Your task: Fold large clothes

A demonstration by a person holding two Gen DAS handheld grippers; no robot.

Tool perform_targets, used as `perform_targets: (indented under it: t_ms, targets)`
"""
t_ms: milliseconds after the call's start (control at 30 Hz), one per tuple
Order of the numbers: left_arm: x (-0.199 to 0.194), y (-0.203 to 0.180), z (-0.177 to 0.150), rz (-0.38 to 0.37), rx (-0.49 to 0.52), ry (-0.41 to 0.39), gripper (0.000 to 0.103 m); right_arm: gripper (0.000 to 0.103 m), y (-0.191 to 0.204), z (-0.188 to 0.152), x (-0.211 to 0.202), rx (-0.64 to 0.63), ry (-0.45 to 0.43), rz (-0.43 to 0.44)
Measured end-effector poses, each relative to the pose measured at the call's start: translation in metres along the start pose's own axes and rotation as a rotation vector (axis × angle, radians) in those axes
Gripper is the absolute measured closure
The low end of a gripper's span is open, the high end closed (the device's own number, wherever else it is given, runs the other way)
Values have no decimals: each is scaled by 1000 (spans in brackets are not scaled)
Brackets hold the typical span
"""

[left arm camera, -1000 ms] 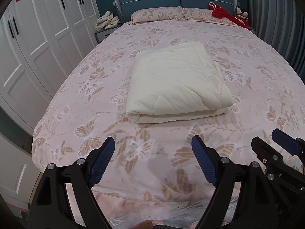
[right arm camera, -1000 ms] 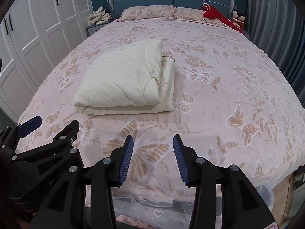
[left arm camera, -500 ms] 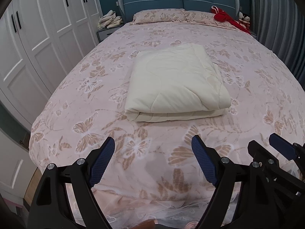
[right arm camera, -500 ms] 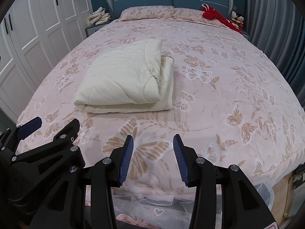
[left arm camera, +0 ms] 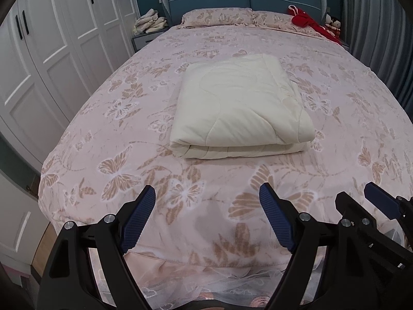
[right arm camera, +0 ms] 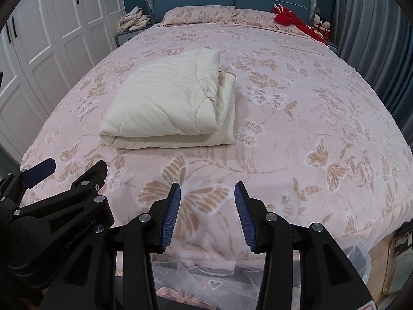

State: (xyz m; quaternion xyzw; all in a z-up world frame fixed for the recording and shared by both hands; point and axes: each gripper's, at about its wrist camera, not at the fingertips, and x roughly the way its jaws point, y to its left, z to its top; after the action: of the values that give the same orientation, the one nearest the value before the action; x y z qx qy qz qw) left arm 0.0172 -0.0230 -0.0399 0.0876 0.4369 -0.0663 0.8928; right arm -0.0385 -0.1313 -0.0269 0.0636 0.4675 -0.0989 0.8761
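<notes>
The quilt [left arm camera: 240, 108] is seen lying folded on the bed [left arm camera: 348, 134], about in the middle of its width and somewhat nearer to the foot end than to the pillows [left arm camera: 219, 18]. It is made into a thick, compact rectangle of several layers, with a rounded fold turned to the foot of the bed and the open layered edges shown on its right side in the right wrist view [right arm camera: 170, 103]. From this it is judged that the folding is finished or very nearly finished; what could be left is only a small tidying, because the upper layer is set a little back from the lower one on the right side, so the edges are not fully aligned. The left claw [left arm camera: 207, 218] is held wide open above the foot edge of the bed and nothing is gripped in it. The right claw [right arm camera: 207, 213] is also open, with a narrower gap, and it is empty too. Both claws are kept well apart from the quilt, near each other, and neither is touching any cloth. No container is used in this task, as far as can be seen; only a nightstand [left arm camera: 147, 38] beside the headboard is noticed, with a pile of pale cloth [left arm camera: 151, 22] laid on top of it, and a red item [left arm camera: 308, 24] is lying on the far right pillow
</notes>
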Motion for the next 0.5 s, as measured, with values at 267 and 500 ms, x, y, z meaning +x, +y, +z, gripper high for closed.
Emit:
perform_targets:
  t_ms: [267, 500]
  targets:
    - [3, 1, -3, -8, -10, 17, 23, 60, 2, -1, 3, -1, 5, -2]
    - [5, 0, -4, -9, 0, 26, 23, 60, 1, -3, 7, 1, 14, -10]
